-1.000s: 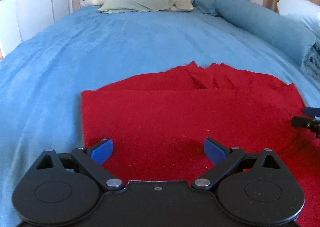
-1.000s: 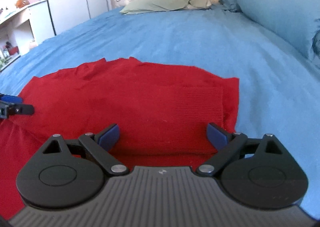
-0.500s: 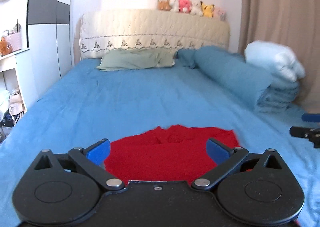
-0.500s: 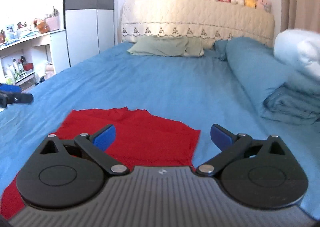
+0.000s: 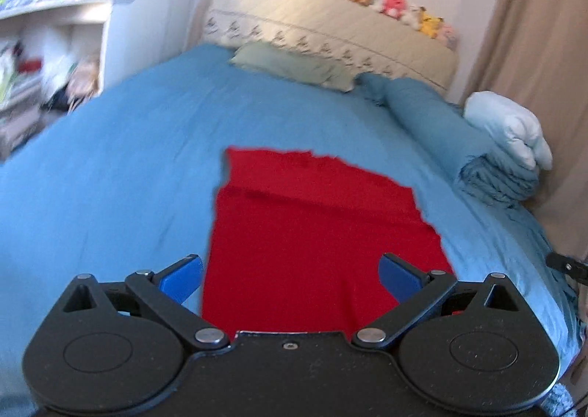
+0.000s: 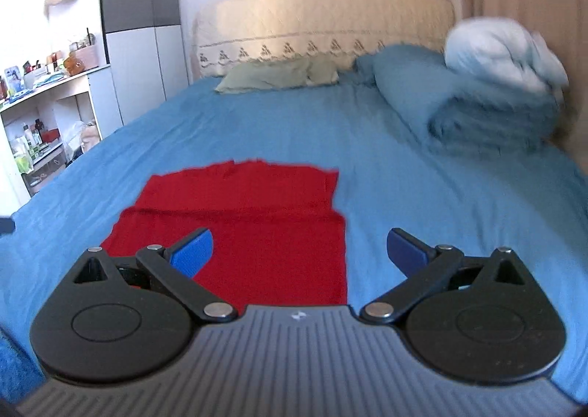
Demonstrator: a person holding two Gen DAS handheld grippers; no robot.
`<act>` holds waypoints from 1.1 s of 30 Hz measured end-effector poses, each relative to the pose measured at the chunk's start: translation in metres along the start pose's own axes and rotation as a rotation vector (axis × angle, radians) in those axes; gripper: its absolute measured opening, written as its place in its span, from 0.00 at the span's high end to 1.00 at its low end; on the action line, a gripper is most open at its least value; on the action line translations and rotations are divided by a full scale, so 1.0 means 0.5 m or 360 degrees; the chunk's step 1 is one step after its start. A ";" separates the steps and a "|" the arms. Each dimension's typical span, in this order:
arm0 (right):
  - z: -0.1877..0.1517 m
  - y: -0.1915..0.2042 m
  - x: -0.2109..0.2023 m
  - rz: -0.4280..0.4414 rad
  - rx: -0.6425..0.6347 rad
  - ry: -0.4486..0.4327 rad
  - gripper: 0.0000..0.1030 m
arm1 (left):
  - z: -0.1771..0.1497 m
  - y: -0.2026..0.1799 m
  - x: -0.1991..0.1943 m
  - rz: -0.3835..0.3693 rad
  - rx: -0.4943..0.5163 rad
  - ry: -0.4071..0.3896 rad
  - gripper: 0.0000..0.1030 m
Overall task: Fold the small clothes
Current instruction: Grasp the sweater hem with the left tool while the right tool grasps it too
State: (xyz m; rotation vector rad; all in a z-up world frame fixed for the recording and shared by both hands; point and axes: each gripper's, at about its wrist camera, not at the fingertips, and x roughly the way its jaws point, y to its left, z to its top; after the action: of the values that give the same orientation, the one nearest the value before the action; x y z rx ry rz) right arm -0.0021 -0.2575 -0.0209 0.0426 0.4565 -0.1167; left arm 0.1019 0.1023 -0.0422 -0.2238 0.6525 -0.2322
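A red garment (image 5: 316, 229) lies flat and folded on the blue bedsheet (image 5: 121, 167), with a fold line across its far part. It also shows in the right wrist view (image 6: 257, 226). My left gripper (image 5: 292, 275) is open and empty, held above the garment's near end. My right gripper (image 6: 299, 251) is open and empty, held above the garment's right edge. A tip of the right gripper shows at the right edge of the left wrist view (image 5: 566, 264).
A rolled blue duvet (image 6: 459, 104) with a pale blue pillow (image 6: 507, 49) on it lies along the bed's right side. A green pillow (image 6: 279, 77) and a cream headboard (image 6: 323, 24) are at the far end. White shelves (image 6: 47, 123) stand left of the bed.
Both grippers have lifted and pulled back from the red garment, which now looks smaller and farther off. The left wrist view has tilted and swung to the right.
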 end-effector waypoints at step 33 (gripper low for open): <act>-0.317 -0.024 0.117 -0.0244 0.0341 0.0430 0.34 | -0.192 0.092 0.144 0.0062 -0.0174 0.0386 0.44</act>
State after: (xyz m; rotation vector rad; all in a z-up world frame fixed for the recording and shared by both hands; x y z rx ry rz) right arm -0.0206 -0.2647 -0.1893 0.2363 0.7163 -0.3128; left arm 0.1043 0.1130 -0.1700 -0.2902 0.9108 -0.1877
